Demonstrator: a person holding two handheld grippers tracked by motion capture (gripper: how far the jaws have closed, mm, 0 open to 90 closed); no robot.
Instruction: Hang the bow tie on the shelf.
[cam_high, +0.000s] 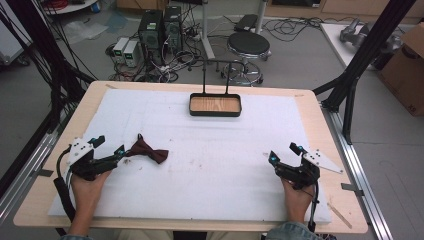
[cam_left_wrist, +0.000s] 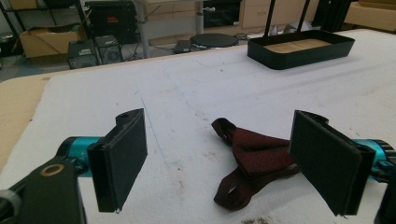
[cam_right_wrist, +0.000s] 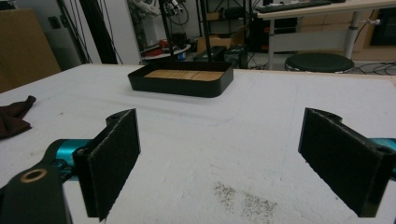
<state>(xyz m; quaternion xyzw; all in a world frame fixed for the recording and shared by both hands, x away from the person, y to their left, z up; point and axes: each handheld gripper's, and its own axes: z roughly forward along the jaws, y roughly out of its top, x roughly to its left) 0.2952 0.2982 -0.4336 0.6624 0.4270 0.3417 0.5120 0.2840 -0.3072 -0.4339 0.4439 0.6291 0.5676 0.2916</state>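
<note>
A dark red bow tie (cam_high: 147, 149) lies flat on the white mat (cam_high: 215, 165) at the left side of the table. My left gripper (cam_high: 109, 147) rests on the mat just left of it, jaws wide open, with the tie's near end close to the jaw tips. From the left gripper view the bow tie (cam_left_wrist: 252, 156) lies between and beyond the jaws, closer to the right one; the pads do not press on it. My right gripper (cam_high: 283, 152) sits open on the mat at the right, nothing between its jaws. The right gripper view catches the bow tie (cam_right_wrist: 14, 119) at its left edge.
A black tray with a wooden floor (cam_high: 215, 105) and a tall wire handle stands at the mat's far middle, also in the tray (cam_left_wrist: 299, 46) and tray (cam_right_wrist: 182, 79) gripper views. Computers, cables and a stool sit on the floor beyond the table.
</note>
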